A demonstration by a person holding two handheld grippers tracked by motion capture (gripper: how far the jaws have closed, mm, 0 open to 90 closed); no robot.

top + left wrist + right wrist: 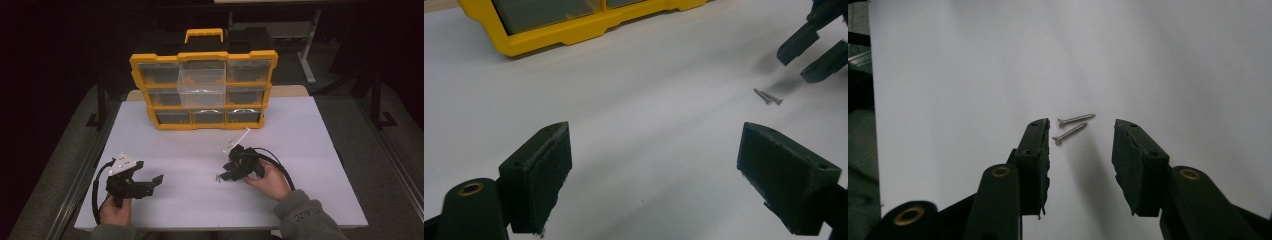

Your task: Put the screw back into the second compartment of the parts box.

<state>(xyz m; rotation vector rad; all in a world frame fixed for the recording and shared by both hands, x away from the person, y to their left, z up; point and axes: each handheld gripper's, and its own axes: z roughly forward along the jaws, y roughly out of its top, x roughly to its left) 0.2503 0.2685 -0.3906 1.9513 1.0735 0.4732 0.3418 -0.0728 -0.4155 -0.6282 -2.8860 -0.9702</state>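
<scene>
- 2 screws [1071, 127]: slim, silvery metal, each with a flat head and a pointed shank; they lie side by side, almost parallel, flat on the table near its middle, just beyond the right gripper's tips. In the high view they are a tiny speck at [217, 176]; in the left gripper view they lie at the far right [768, 96].
- Right gripper [1080, 134]: matte black body with brass-coloured bushings at its joints; its 2 block-shaped jaws stand partly apart with nothing between them, and the screws lie just ahead of the gap, nearer the left jaw. In the high view it sits at [225, 172], tilted down toward the table, held by the right hand [270, 181] in a grey sleeve.
- Left gripper [654, 155]: same black build, rough-faced pads; jaws spread wide and empty above bare table. In the high view it is at the near left [152, 182], roughly level and pointing right, with a pale 3-cornered plate on top and a looping black cable, held by the left hand [115, 211].
- Organiser [202, 82]: yellow plastic frame with a carry handle, standing upright at the far side of the table, 3 columns of clear drawers; 1 clear drawer [202, 87] in the middle column stands pulled out toward the person.
- Table [310, 150]: smooth, matte white, rectangular top.
- Room: dark, with metal frame legs beyond the table.
</scene>
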